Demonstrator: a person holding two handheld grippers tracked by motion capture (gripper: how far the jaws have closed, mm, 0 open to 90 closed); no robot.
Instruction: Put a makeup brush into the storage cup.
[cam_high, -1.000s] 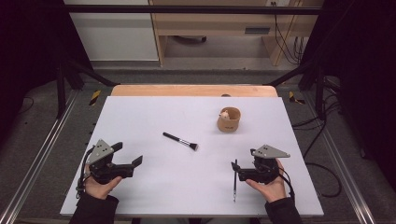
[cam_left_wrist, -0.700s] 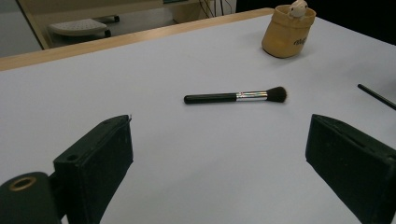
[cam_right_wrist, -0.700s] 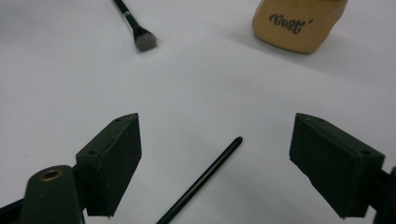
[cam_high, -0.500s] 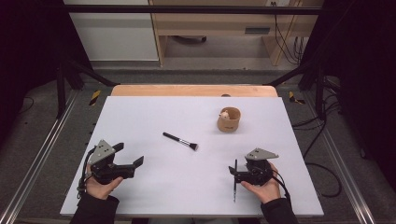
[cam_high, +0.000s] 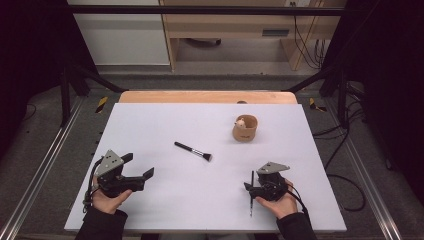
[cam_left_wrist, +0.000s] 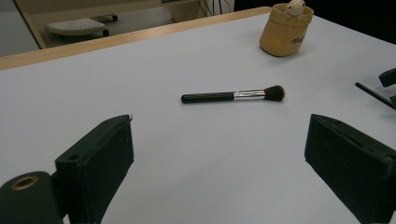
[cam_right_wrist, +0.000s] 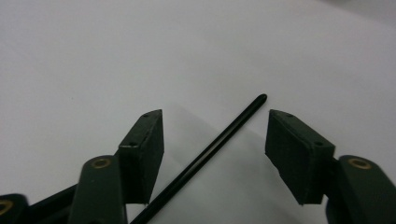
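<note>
A thin black stick (cam_high: 251, 193) lies on the white table (cam_high: 165, 125) near its front right. My right gripper (cam_high: 248, 188) is low over it, and the stick (cam_right_wrist: 219, 141) runs diagonally between the jaws of the right gripper (cam_right_wrist: 215, 114). Those jaws have just been closing; they stand apart and neither pad touches the stick. My left gripper (cam_high: 139, 166) rests at the front left, wide open with nothing in it. In the left gripper view its jaws (cam_left_wrist: 219, 126) frame bare table. A black makeup brush (cam_high: 193, 150) (cam_left_wrist: 233, 95) lies at mid-table.
A tan cup (cam_high: 245, 128) (cam_left_wrist: 286, 30) with a small white thing in it stands at the back right. A wooden strip (cam_high: 207, 97) edges the table's far side. Dark metal rails run along both sides of the table.
My right gripper has sunk toward the table around the black stick, and its jaws have narrowed. The left gripper, the brush and the cup have not moved.
</note>
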